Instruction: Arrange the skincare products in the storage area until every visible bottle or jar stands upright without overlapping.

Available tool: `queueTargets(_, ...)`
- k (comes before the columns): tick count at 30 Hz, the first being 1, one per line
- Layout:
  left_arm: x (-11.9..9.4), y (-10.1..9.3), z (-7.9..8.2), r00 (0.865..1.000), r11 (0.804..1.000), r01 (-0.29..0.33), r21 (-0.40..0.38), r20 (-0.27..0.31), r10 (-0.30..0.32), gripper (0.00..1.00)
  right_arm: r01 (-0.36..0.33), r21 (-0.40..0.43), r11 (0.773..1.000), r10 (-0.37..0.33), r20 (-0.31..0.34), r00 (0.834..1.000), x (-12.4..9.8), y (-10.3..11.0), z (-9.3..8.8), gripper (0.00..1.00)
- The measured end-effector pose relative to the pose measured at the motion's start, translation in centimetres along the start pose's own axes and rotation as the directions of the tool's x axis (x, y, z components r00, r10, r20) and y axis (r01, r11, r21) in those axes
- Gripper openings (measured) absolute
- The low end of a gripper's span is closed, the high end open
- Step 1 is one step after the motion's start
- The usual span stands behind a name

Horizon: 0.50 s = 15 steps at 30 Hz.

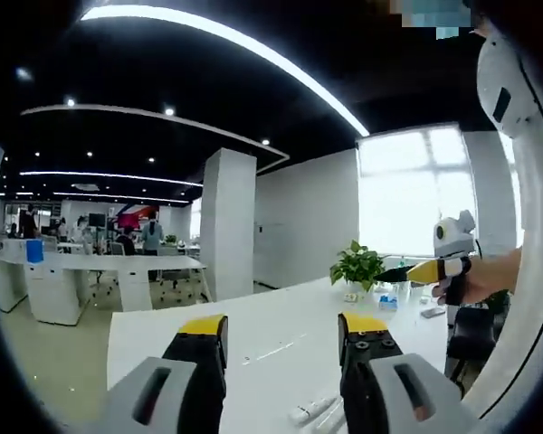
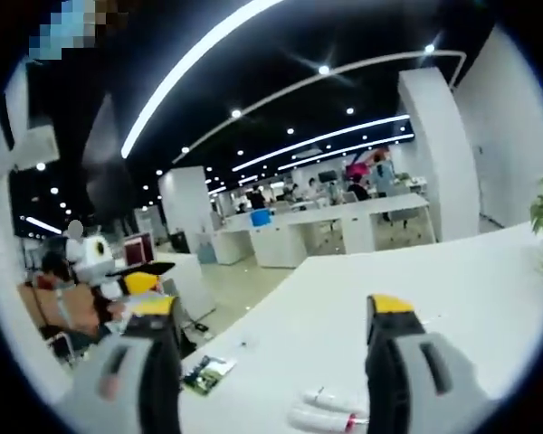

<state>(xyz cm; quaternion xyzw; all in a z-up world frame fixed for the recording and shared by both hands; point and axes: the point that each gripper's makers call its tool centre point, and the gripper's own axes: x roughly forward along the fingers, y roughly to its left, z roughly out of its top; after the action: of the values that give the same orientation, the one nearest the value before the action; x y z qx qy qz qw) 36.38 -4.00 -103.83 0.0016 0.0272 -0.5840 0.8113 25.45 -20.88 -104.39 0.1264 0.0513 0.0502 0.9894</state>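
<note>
Cut off at the frame's edge, white tubes (image 2: 330, 411) lie on the counter (image 2: 452, 289) between the open, empty right hand-held gripper (image 2: 276, 316) jaws; the left hand-held gripper (image 1: 281, 330) is likewise open.

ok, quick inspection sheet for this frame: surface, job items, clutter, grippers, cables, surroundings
Surface: long white table, mostly bare.
Job's things: white tubes lying flat by the right gripper's jaws; another white tube lying at the table edge in the left gripper view.
Clutter: potted plant, small items beside it, too small to identify; printed card.
Grippers: left gripper open, holding nothing; right gripper open, holding nothing.
Cables: nothing seen.
Surroundings: open office, white desks, pillar, bright window, people in the distance.
</note>
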Motion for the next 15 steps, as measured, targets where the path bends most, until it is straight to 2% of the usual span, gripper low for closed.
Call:
queueTargets(2,0.1,0.4,0.2,0.998,0.998,-0.057,-0.022,0.007,0.057,0.50,-0.009,-0.013,1.000,0.009,-0.020,1.000,0.1,-0.7,-0.3,0.77)
queueTargets(3,0.3,0.2,0.3,0.997,0.995,-0.071,-0.068,0.011,0.072,0.50,-0.017,-0.016,1.000,0.017,-0.017,1.000,-0.1,-1.0,0.0,0.77)
queueTargets(4,0.3,0.1,0.4,0.997,0.994,-0.073,-0.076,0.012,0.075,0.50,-0.028,-0.018,0.999,0.028,-0.011,1.000,-0.3,-1.0,0.1,0.77)
queueTargets(6,0.8,-0.6,0.4,0.997,0.995,-0.074,-0.074,0.008,0.075,0.50,-0.056,-0.014,0.998,0.056,0.000,0.998,-0.7,-1.2,0.0,0.75)
queueTargets(8,1.3,-1.0,-0.2,0.996,0.997,-0.077,-0.011,-0.044,0.076,0.50,-0.075,0.006,0.997,0.075,-0.023,0.997,-1.0,-1.5,-0.8,0.71)
queueTargets(12,2.4,-1.9,-0.1,0.998,0.998,-0.059,-0.002,-0.033,0.058,0.50,-0.060,0.003,0.998,0.060,-0.042,0.997,-1.1,-2.2,-2.0,0.71)
queueTargets(15,3.0,-2.0,-0.3,0.999,1.000,-0.018,-0.001,-0.032,0.017,0.49,-0.036,0.002,0.999,0.036,-0.035,0.999,-1.2,-2.1,-1.7,0.71)
